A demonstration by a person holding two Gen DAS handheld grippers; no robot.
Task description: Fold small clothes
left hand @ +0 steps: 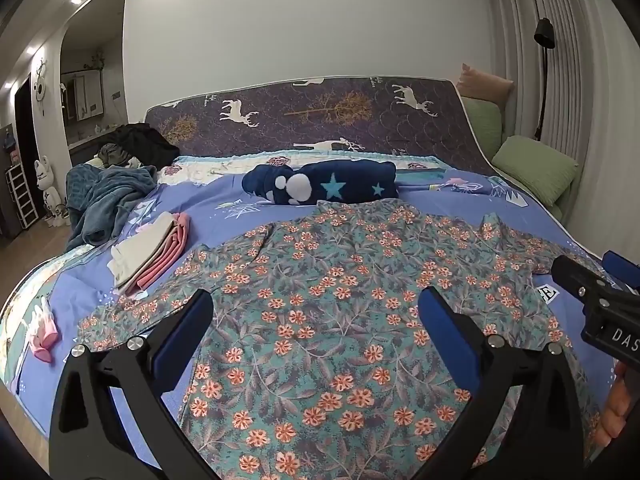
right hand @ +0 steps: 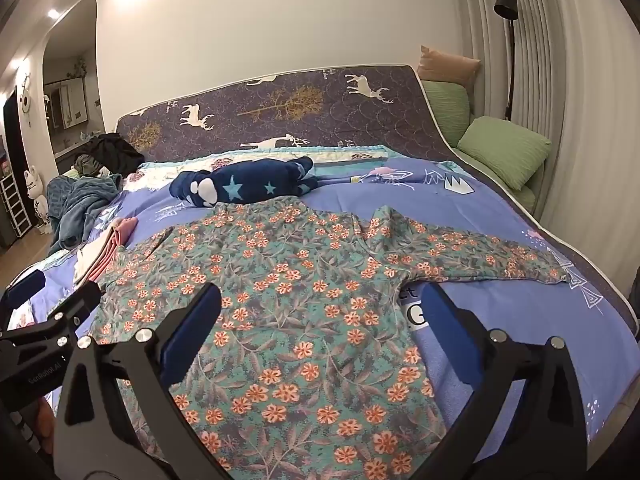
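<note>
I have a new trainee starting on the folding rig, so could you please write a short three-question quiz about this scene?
1. True or false: the floral shirt lies spread flat on the bed.
2. Which state are both grippers in? A: open and holding nothing; B: shut on a sleeve.
3. What sits just left of the shirt?

Key
1. True.
2. A: left gripper and right gripper are open above the shirt.
3. A folded pile of pink and cream clothes.
</note>
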